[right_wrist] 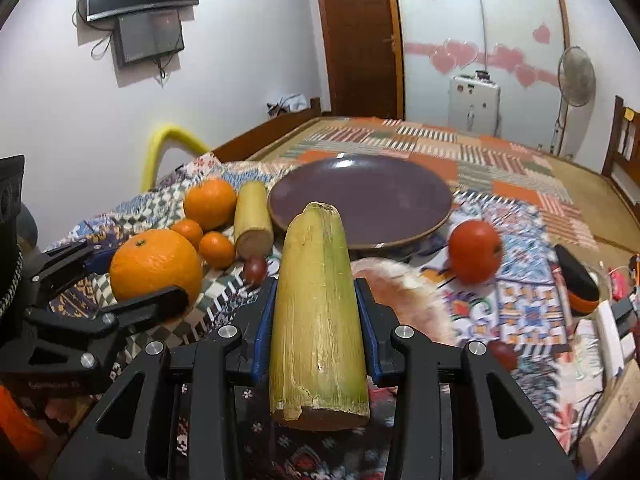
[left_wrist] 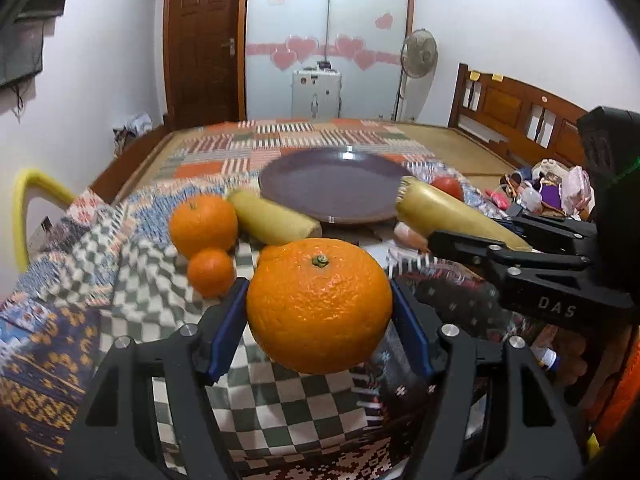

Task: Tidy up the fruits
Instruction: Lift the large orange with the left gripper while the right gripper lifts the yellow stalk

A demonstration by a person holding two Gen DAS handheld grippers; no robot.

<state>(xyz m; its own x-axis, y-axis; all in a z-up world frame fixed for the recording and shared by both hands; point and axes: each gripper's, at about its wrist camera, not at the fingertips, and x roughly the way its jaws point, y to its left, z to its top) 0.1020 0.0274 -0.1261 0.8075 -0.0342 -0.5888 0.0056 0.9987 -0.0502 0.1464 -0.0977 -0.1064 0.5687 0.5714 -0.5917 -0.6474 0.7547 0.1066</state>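
My left gripper (left_wrist: 319, 312) is shut on a big orange (left_wrist: 319, 305) and holds it above the patterned cloth; it also shows in the right wrist view (right_wrist: 155, 266). My right gripper (right_wrist: 316, 304) is shut on a yellow-green sugarcane piece (right_wrist: 318, 308), also seen in the left wrist view (left_wrist: 444, 210). A dark purple plate (right_wrist: 362, 204) lies beyond, bare. A second cane piece (right_wrist: 253, 220), a medium orange (right_wrist: 210, 203), two small oranges (right_wrist: 216, 249) and a red tomato (right_wrist: 475, 251) lie on the cloth around the plate.
A small dark red fruit (right_wrist: 256, 268) lies by the cane. Another one (right_wrist: 502, 354) lies at right. A black and orange case (right_wrist: 578, 280), boxes and cables clutter the right side. A patchwork bed cover (right_wrist: 460, 140) stretches behind the plate.
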